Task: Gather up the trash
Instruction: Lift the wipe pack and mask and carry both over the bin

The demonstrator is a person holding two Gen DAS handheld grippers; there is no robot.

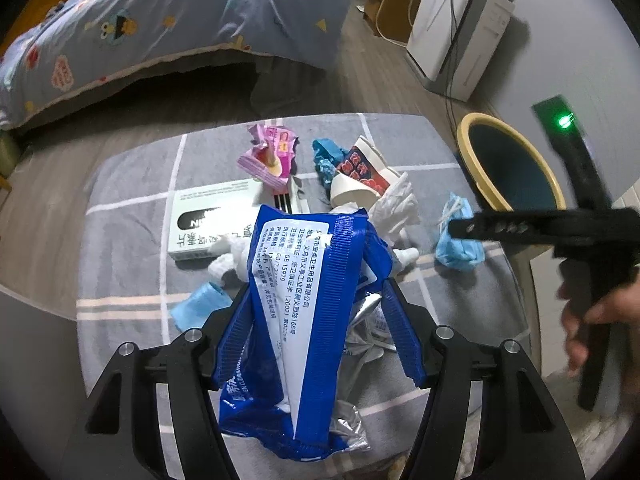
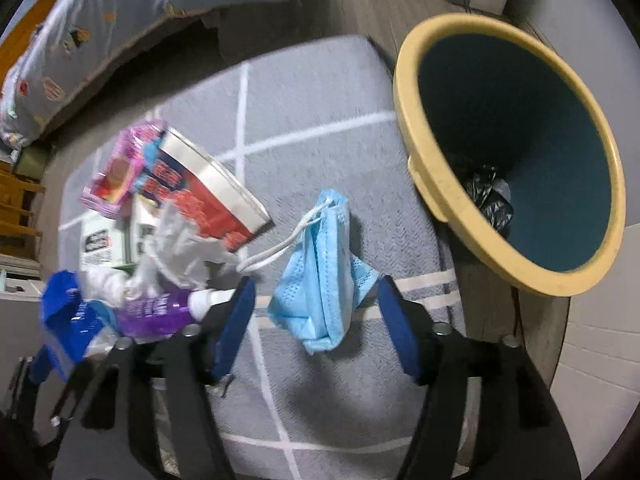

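My left gripper (image 1: 316, 300) is shut on a blue and white wipes packet (image 1: 296, 320) and holds it above the grey checked mat (image 1: 128, 248). My right gripper (image 2: 316, 312) is open, its blue pads on either side of a crumpled blue face mask (image 2: 320, 276) lying on the mat; the mask also shows in the left wrist view (image 1: 456, 240). The yellow-rimmed bin (image 2: 516, 156) with a black bag inside stands right of the mat; it also shows in the left wrist view (image 1: 508, 160). More trash lies on the mat: a pink wrapper (image 1: 268, 152), a red paper cup (image 1: 360, 176), white tissue (image 1: 396, 204), a white box (image 1: 212, 220).
A bed with a patterned blue quilt (image 1: 160, 20) stands beyond the mat. White appliances with cables (image 1: 452, 28) stand at the far right wall. A purple bottle (image 2: 160, 312) lies left of my right gripper. The wooden floor surrounds the mat.
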